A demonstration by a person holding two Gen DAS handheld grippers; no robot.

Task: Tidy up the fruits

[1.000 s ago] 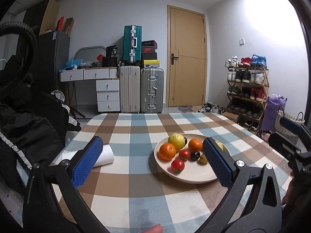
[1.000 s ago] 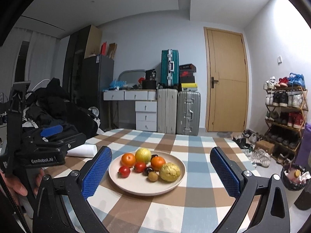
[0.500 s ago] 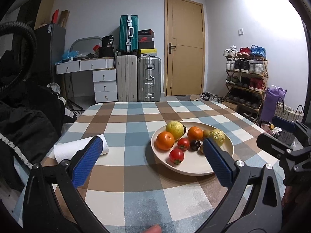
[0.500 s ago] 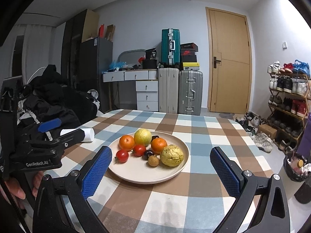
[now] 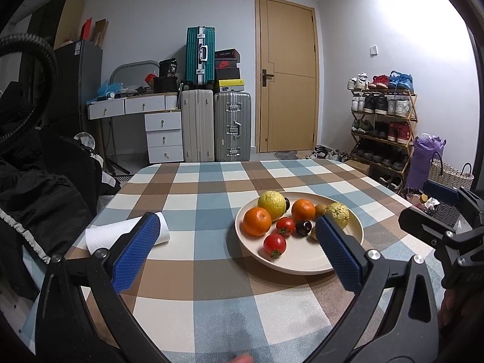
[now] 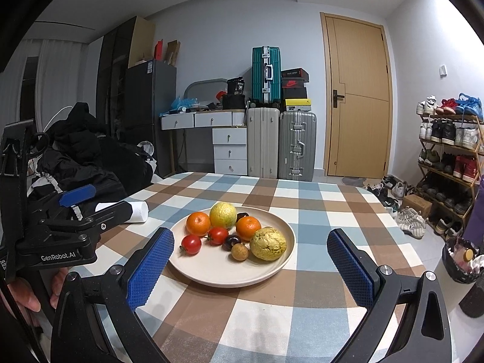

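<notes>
Fruits sit bunched on the cream plate [image 6: 272,267] at twelve o'clock from the right gripper [image 6: 252,261], on the checked table [image 6: 317,220]: two oranges, two tomatoes [image 6: 191,244], a yellow citrus [image 6: 223,214], a knobbly yellow fruit [image 6: 268,243], a dark plum and a small brown one. Both tools hover with jaws spread wide, empty; the left gripper [image 5: 239,249] has the plate at about one o'clock. Because the pieces touch, closing on one could likely nudge a neighbour rolling off the shallow rim, and the soft tomatoes may bruise if squeezed hard.

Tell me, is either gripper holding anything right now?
Nothing is held: left gripper and right gripper are both open, short of the fruit on the plate.
</notes>
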